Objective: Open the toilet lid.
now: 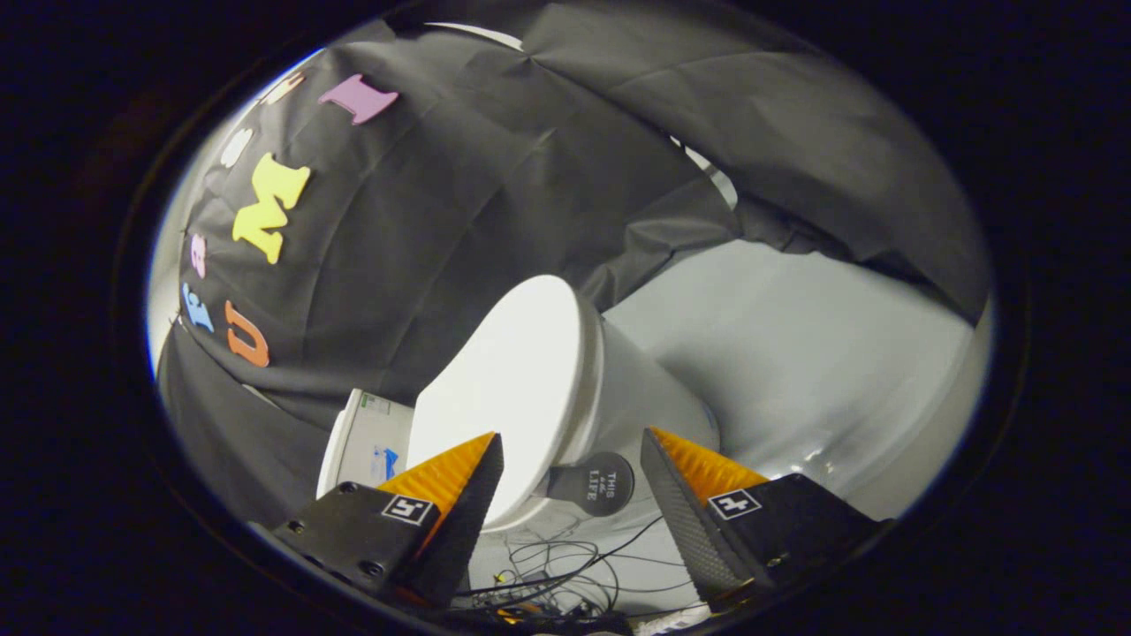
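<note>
Right now the toilet lid [504,389] lies closed on the toilet [636,397], a white oval just ahead of my gripper [573,464] and leaning off toward the left finger. Its long axis runs away from me, from the near rim by the fingertips up toward the far end against the black cloth wall [424,230]. At the lid's near edge a small dark round tab [601,483] sticks out, and it sits almost squarely between my two fingers, a little nearer the right one. That tab looks to me like the handle for lifting, so the coming move probably turns on closing on it or getting under it and swinging the lid up and away. My gripper is spread wide and holds nothing; neither finger touches the lid or the tab. Beside the toilet, past my left finger, stands a white box-like unit [367,442]. Below the bowl a tangle of thin cables [557,574] lies on the floor.
</note>
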Available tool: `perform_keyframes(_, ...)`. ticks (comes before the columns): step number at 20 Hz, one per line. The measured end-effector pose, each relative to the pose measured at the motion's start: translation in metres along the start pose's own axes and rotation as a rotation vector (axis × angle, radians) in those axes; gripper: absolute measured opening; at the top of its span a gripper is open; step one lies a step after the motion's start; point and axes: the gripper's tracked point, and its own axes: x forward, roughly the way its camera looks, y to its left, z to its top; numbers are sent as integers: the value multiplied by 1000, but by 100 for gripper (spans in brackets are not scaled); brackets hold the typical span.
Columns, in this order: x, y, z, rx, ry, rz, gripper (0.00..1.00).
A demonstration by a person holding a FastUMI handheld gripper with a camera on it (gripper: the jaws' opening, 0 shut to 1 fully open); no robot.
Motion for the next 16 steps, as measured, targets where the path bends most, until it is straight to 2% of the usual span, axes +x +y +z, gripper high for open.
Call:
perform_keyframes(5, 3, -8, -7, 139, 24, 51, 89)
perform_keyframes(9, 9, -11, -21, 203, 76, 75, 81)
perform_keyframes(11, 9, -12, -22, 225, 81, 90, 73)
perform_keyframes(16, 10, -12, -18, 312, 90, 108, 27)
